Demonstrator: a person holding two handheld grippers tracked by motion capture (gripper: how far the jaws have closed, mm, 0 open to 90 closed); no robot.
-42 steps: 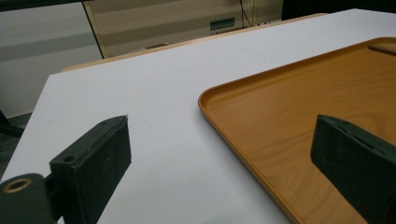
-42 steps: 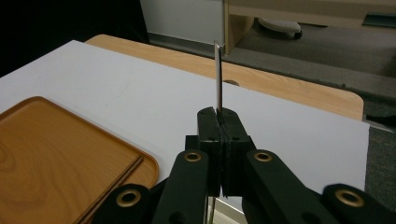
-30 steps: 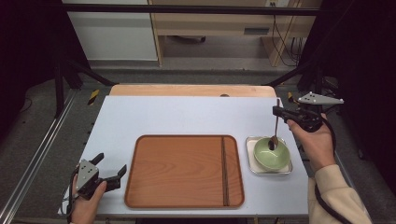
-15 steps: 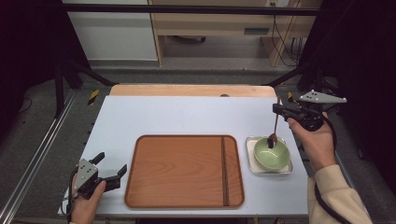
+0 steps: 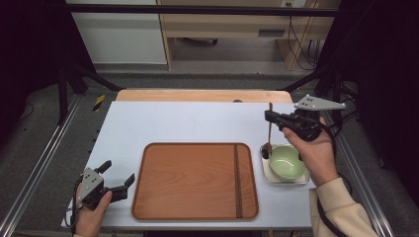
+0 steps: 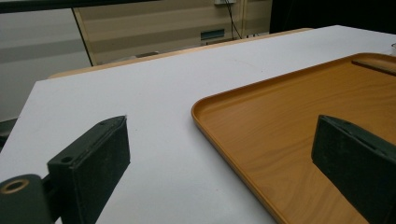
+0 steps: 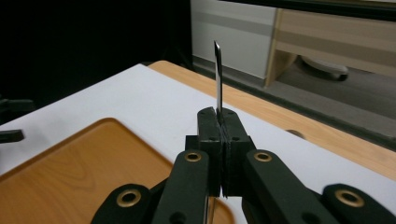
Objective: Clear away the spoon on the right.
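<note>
My right gripper (image 5: 270, 117) is shut on the thin handle of a dark wooden spoon (image 5: 268, 134), which hangs upright. The spoon's bowl end hovers at the left rim of a green bowl (image 5: 286, 164). In the right gripper view the handle (image 7: 218, 77) sticks up from between the closed pads of the right gripper (image 7: 219, 122). My left gripper (image 5: 118, 173) rests at the table's front left corner, open and holding nothing, just left of the wooden tray (image 5: 192, 182). The left gripper view has the left gripper (image 6: 224, 163) with its jaws wide apart over the tray's edge (image 6: 224, 135).
The green bowl sits on a small square dish (image 5: 267, 172) right of the tray. A dark strip (image 5: 236, 180) runs along the tray's right side. The white table (image 5: 197, 123) is bare behind the tray, with a wooden ledge (image 5: 202, 95) at its far edge.
My right gripper has moved left and slightly up with the spoon, carrying its bowl end from inside the green bowl to the bowl's left rim. The left gripper has stayed put.
</note>
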